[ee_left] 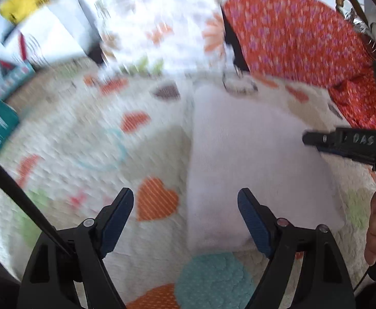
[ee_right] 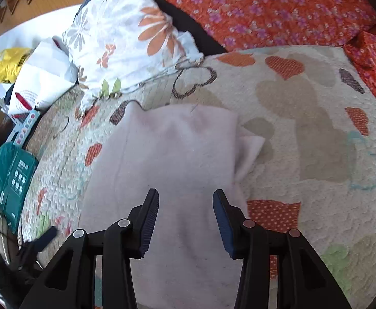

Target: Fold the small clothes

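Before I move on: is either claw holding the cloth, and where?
Nothing is held. Left claw and right claw are both open above the pale cloth, gripping nothing.

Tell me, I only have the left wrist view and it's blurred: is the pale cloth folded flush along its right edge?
Observer: No. In the right wrist view a loose flap pokes out from the right edge of the pale cloth.
Operator: Is the right gripper holding it?
Observer: No. The right gripper has its jaws open, with the cloth showing between them and nothing pinched.
Operator: Anything lying on the cloth?
Observer: A short dark thread near its far edge.
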{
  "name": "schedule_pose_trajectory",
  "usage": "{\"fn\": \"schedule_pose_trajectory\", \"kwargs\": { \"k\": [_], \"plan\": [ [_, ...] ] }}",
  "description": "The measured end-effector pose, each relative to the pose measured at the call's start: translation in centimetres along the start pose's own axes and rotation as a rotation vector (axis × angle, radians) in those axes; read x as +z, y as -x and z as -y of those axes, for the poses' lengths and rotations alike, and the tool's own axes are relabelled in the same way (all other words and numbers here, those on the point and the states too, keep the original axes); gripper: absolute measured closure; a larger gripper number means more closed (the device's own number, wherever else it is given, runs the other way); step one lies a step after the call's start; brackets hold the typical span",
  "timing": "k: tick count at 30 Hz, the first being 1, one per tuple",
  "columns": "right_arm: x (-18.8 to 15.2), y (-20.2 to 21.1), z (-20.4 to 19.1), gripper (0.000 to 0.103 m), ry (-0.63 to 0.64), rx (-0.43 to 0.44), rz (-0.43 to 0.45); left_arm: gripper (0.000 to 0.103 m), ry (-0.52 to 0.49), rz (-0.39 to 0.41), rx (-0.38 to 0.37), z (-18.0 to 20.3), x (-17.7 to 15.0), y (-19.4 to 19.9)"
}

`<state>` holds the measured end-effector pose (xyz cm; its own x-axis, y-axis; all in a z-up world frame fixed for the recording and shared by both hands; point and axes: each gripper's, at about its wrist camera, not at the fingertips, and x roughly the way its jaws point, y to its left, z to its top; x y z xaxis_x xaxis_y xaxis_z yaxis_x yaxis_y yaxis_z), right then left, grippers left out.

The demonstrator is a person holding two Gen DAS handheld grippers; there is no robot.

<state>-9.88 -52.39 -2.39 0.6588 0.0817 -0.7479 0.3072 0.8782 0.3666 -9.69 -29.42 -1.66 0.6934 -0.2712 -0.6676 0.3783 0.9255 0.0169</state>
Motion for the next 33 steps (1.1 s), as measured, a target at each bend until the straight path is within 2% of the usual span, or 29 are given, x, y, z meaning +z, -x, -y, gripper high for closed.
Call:
{"fn": "schedule_pose_trajectory", "kwargs": {
  "k": [1, 4, 5, 8, 9, 13, 17, 21, 27, 31, 33],
  "plan": [
    [0.0, 0.4, 0.2, 0.055, -0.009, -0.004, 0.014, 0.02, -0.004, 0.053, 0.029, -0.1, 0.2, 1.2],
    [0.1, 1.3, 0.6, 0.052, -0.033, -0.013, 0.05, 0.006, 0.005, 0.241, 0.102, -0.3, 0.6, 5.3],
    [0.0, 1.6, 0.7, 0.051, -0.038, -0.016, 0.057, 0.0, 0.011, 0.281, 0.118, -0.5, 0.6, 6.2],
    [-0.3, 2.3, 0.6, 0.05, -0.05, -0.021, 0.073, 0.0, 0.038, 0.453, 0.179, -1.1, 0.7, 10.0],
    [-0.6, 2.7, 0.4, 0.05, -0.056, -0.025, 0.078, 0.0, 0.044, 0.473, 0.178, -1.3, 0.8, 10.8],
    [-1.6, 4.4, -0.7, 0.05, -0.044, -0.037, 0.118, 0.0, 0.03, 0.443, 0.082, -2.0, 1.3, 12.5],
    [-3.4, 5.3, -2.0, 0.047, -0.014, -0.062, 0.149, 0.0, -0.049, 0.403, 0.055, -1.9, 1.1, 12.9],
    [-5.4, 4.0, -3.1, 0.046, 0.011, -0.079, 0.096, 0.0, -0.064, 0.326, 0.047, -1.9, 0.3, 12.0],
    [-7.5, 0.7, -3.8, 0.047, 0.081, -0.168, -0.036, 0.0, -0.093, 0.234, 0.042, -1.9, -0.7, 9.7],
    [-7.5, 1.5, -3.0, 0.046, 0.049, -0.167, -0.069, 0.0, -0.146, 0.219, 0.034, -1.2, 0.0, 8.5],
    [-7.2, 2.3, -2.6, 0.043, 0.033, -0.165, -0.071, 0.0, -0.171, 0.21, 0.027, -0.6, 0.5, 7.6]
  ]
}}
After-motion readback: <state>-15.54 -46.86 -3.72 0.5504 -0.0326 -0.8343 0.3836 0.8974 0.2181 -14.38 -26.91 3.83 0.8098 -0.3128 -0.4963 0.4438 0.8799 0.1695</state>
